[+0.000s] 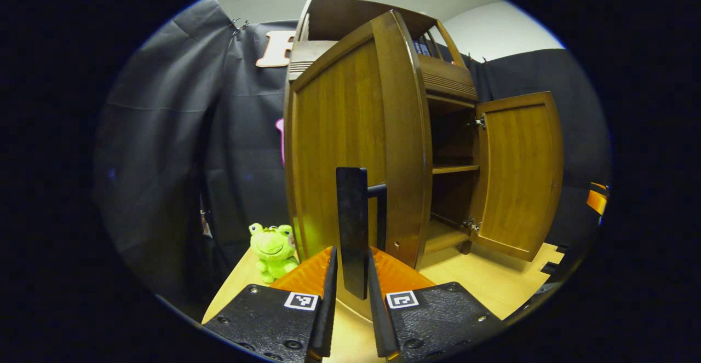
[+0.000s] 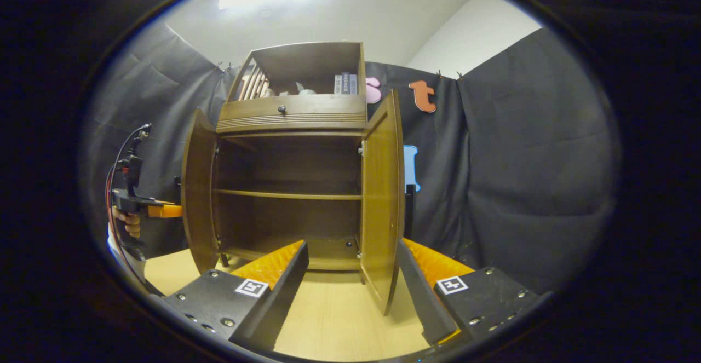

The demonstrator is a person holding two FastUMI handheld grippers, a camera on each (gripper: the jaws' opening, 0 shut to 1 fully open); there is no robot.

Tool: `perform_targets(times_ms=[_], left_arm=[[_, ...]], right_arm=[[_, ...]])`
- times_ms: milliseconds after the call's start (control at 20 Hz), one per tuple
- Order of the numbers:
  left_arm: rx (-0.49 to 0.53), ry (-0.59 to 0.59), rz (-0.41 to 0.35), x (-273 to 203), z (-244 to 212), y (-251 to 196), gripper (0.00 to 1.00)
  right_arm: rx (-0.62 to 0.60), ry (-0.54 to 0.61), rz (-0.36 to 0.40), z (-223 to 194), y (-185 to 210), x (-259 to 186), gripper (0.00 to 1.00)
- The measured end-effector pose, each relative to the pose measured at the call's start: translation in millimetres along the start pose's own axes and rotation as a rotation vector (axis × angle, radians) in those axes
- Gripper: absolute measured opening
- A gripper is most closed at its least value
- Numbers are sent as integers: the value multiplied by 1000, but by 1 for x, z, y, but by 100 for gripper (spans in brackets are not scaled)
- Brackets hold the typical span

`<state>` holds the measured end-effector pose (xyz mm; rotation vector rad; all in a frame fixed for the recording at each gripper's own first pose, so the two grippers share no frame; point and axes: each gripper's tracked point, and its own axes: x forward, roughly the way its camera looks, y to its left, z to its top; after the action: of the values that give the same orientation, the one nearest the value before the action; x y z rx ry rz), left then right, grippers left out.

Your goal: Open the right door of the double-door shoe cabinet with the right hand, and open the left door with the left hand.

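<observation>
Left gripper (image 1: 350,275) clamped on the black bar handle (image 1: 353,220) of the left door (image 1: 350,149); both fingers pressed against the bar's flanks, gap only as wide as the bar. Handle upright, long axis vertical, running straight up out of the fingers, mounted on the door's outer face near its free edge. Door swung well out from the shoe cabinet (image 1: 438,84), edge-on to this camera; hinge side further left and back.

Right gripper (image 2: 350,275) spread wide, holding nothing. Right door (image 2: 383,199) standing between its two fingers, edge-on, not touching either as far as can be told. Door's long axis vertical, free edge toward the camera, hinges at the cabinet's right wall. Its dark handle apparently just beyond the door's far face, mostly hidden.

From the right gripper view: cabinet interior open, shelf (image 2: 287,194) bare, both doors roughly square to the front. Left gripper (image 2: 164,210) seen far off at the left door's outer side, a hand (image 2: 131,223) on its grip.

Judgement: both doors look open; task near done or done. Deciding relation for left side: handle dead ahead in the fingers, hinge to the left, so any further swing is an arc leftward around that vertical hinge line, not a straight pull. Release needs only spreading fingers and backing off along the gripper's own axis. Green frog plush (image 1: 272,251) on the table (image 1: 493,286) near the door's swing path; worth watching.
</observation>
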<state>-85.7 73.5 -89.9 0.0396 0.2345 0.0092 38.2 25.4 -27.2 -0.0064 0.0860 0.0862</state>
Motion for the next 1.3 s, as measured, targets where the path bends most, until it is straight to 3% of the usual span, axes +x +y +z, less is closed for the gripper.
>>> perform_targets(times_ms=[200,250,550,600,750,850,1050,1150,1250,1300], left_arm=[[23,41,168,-10,-3,60,15],[-5,27,142,-8,0,62,7],[-49,-8,41,-13,-2,72,6],[-50,0,29,-13,-3,71,2],[-52,15,7,-18,-3,79,16],[-58,11,-2,-15,-1,91,19],[-79,10,17,-16,-3,92,41],[-85,16,36,-18,-4,90,51],[-61,5,34,-23,-1,86,59],[-45,-10,33,-26,4,87,59]], right_arm=[[7,7,-5,0,3,5,96],[12,8,-2,0,7,6,94],[-3,15,18,0,28,15,96],[-6,15,21,1,31,16,94],[-18,24,27,-1,41,19,94],[-23,25,30,-1,46,20,94],[-23,21,29,0,51,21,98],[-25,21,28,-1,53,23,95],[-23,26,42,-5,57,23,94],[-23,31,46,-7,56,23,98]])
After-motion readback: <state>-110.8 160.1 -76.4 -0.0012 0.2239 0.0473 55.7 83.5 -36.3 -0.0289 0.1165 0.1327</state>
